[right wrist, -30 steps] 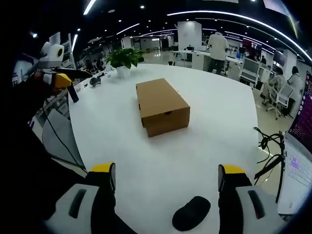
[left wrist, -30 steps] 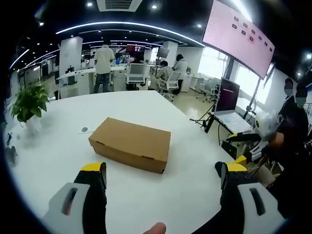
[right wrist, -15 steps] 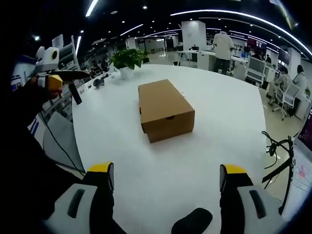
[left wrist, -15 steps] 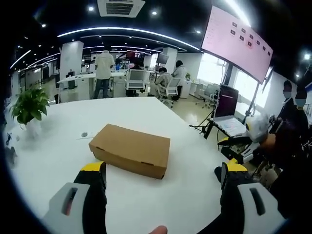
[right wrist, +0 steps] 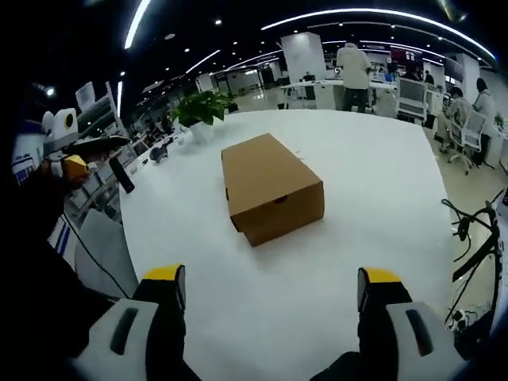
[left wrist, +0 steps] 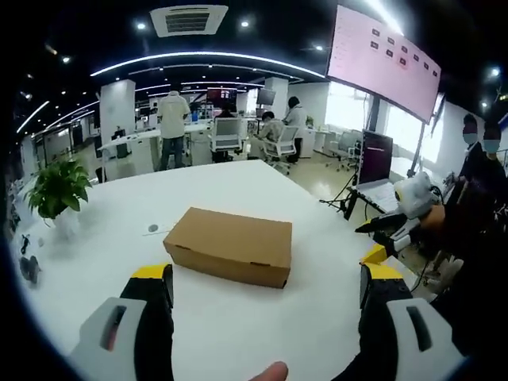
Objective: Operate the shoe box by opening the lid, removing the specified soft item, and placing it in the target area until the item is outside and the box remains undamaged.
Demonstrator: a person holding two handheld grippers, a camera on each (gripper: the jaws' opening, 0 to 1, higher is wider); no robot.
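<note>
Closed shoe box (left wrist: 230, 244) (right wrist: 270, 186) mid-frame, no legible print; wall screen (left wrist: 386, 59) upper right, writing unreadable. Left gripper (left wrist: 266, 286) and right gripper (right wrist: 266, 287) spread wide, empty.

You've got one box (left wrist: 230, 244) on one white table (left wrist: 238, 333), lid shut. One potted plant (left wrist: 57, 189) sits beyond the box, toward the table's far edge. Two grippers: left (left wrist: 266, 279), right (right wrist: 270, 279), each with two yellow-tipped jaws spread wide.
</note>
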